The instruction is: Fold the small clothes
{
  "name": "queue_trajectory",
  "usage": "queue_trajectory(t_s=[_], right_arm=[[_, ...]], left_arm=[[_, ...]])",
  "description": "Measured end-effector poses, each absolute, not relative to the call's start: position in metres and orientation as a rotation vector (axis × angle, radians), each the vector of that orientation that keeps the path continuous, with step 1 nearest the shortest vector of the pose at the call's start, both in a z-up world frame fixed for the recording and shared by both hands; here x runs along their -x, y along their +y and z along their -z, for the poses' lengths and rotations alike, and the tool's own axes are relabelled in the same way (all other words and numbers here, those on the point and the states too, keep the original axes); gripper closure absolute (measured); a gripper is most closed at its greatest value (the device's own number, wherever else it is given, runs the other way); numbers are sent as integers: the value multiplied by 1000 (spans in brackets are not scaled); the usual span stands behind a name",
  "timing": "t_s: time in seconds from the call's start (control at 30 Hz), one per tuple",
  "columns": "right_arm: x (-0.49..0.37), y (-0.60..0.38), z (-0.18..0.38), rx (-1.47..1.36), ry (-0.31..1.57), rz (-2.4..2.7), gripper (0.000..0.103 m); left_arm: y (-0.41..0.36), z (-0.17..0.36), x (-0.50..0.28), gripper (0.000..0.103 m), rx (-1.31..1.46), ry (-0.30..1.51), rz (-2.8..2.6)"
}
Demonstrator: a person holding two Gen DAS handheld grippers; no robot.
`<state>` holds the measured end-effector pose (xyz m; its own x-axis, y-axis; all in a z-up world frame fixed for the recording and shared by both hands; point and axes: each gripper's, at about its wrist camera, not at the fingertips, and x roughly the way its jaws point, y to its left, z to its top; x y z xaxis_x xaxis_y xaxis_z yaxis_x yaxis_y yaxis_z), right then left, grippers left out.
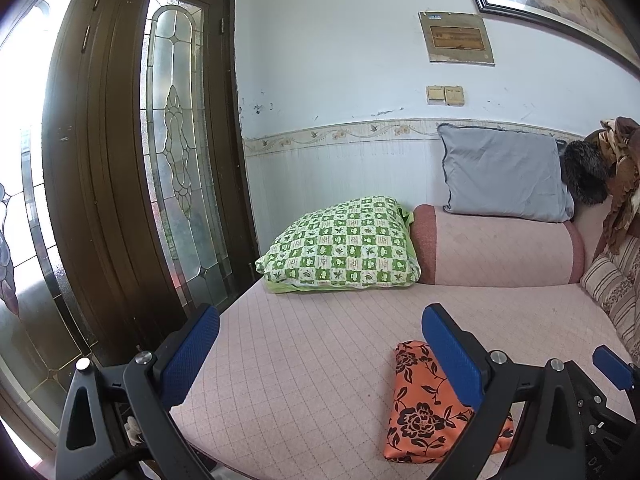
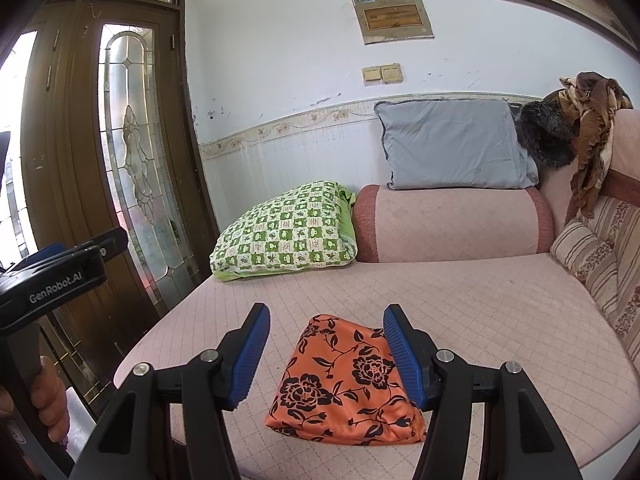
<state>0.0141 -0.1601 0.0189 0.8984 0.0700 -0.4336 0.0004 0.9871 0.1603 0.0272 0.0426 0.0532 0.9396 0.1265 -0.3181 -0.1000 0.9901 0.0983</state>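
An orange cloth with black flowers (image 2: 344,380) lies folded into a small packet on the pink quilted sofa seat (image 2: 480,312), near its front edge. My right gripper (image 2: 326,320) hovers above and just in front of it, jaws open, nothing between the blue pads (image 2: 250,356). In the left wrist view the same cloth (image 1: 424,408) lies low on the right, partly behind my right-hand finger. My left gripper (image 1: 320,320) stands open wide over bare seat to the cloth's left, holding nothing.
A green checked pillow (image 2: 286,236) lies at the back left against a pink bolster (image 2: 452,224), with a grey pillow (image 2: 452,144) on top. A striped cushion (image 2: 592,264) and brown scarf (image 2: 592,132) sit right. A dark wooden glass door (image 2: 132,152) stands left. A hand (image 2: 48,396) grips the left tool.
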Motion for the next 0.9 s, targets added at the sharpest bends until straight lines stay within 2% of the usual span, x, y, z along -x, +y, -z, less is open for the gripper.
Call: queue_trajectory(t_s=[0.9], right_arm=[[-13, -151, -22, -144, 450, -36, 40]], left_arm=[[49, -56, -22, 2, -60, 322, -94]])
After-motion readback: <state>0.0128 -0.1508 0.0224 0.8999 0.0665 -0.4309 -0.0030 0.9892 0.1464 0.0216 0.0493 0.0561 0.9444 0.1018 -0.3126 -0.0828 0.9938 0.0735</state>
